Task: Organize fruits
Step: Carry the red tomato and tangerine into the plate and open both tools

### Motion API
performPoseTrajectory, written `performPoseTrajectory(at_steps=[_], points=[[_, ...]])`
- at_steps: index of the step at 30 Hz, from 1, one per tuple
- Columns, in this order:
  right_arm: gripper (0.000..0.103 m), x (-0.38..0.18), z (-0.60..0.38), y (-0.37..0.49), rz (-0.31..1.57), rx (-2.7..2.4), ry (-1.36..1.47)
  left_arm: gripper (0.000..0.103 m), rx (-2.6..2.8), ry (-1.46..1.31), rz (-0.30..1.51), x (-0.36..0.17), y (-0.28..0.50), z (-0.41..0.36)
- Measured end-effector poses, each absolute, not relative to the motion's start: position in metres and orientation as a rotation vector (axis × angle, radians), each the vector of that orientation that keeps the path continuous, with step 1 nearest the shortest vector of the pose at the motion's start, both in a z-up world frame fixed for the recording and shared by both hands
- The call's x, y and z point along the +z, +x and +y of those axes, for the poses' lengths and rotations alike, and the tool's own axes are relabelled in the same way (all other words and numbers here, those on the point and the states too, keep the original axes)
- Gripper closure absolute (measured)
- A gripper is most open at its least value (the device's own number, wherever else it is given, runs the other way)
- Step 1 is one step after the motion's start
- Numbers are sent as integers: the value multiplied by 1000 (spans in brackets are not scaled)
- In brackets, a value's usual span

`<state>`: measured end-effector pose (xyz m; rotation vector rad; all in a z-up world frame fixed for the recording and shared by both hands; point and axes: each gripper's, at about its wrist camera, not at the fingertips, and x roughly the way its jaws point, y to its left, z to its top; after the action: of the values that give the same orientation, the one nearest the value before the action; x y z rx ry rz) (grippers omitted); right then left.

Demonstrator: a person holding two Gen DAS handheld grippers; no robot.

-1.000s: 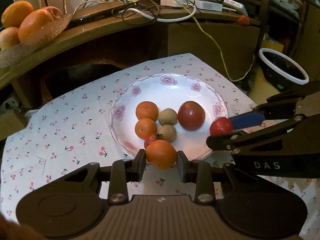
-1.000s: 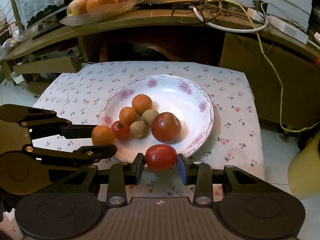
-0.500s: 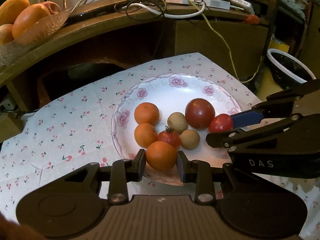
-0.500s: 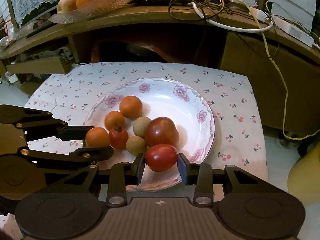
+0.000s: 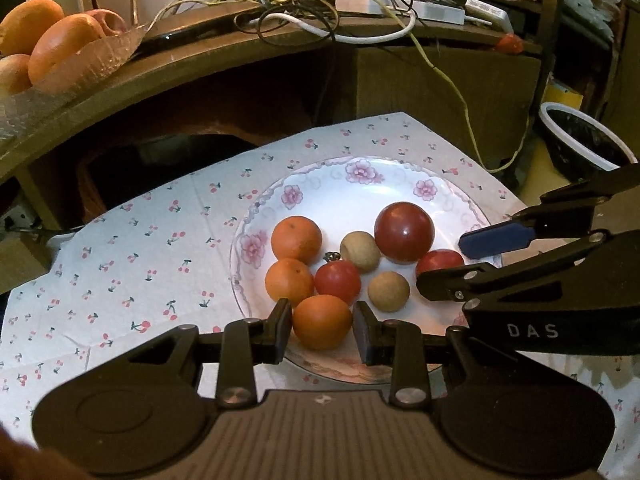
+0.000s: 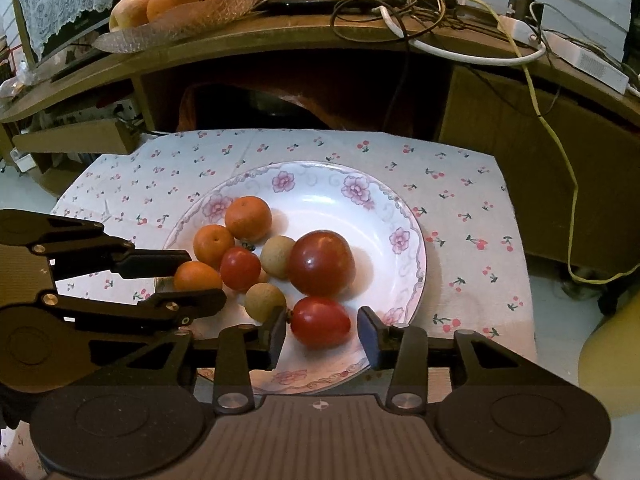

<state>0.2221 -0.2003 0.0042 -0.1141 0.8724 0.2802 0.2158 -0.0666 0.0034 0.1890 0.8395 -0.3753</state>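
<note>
A white floral plate (image 5: 360,188) (image 6: 328,196) on a cherry-print cloth holds two oranges, a small tomato, two brown longans and a large dark red fruit (image 5: 404,232) (image 6: 321,263). My left gripper (image 5: 322,326) is open over the plate's near rim, with an orange (image 5: 322,322) (image 6: 197,276) resting between its fingers, gaps on both sides. My right gripper (image 6: 322,330) is open too, with a red tomato (image 6: 320,322) (image 5: 440,262) lying on the plate between its fingers.
A wooden desk behind carries a glass fruit bowl (image 5: 80,68) (image 6: 176,24) with oranges and an apple, tangled cables (image 5: 320,20) and a power strip (image 6: 580,56). A white-rimmed black bin (image 5: 580,140) stands at the right. The cloth (image 5: 140,248) ends close beyond the plate.
Both grippers moved forward over the plate and lowered. Their fingers have opened, leaving the orange and the tomato resting on the plate.
</note>
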Motion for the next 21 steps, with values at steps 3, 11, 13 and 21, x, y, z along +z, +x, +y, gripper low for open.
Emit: performPoseTrajectory(at_steps=[3, 11, 13, 21], points=[[55, 6, -201, 221, 867, 281, -110, 65, -369, 183, 837, 6, 215, -66], [48, 13, -203, 216, 849, 274, -104, 59, -353, 179, 826, 13, 207, -63], [47, 14, -203, 215, 847, 270, -104, 58, -342, 177, 822, 15, 204, -62], [41, 22, -206, 196, 842, 232, -97, 53, -300, 186, 822, 21, 182, -57]])
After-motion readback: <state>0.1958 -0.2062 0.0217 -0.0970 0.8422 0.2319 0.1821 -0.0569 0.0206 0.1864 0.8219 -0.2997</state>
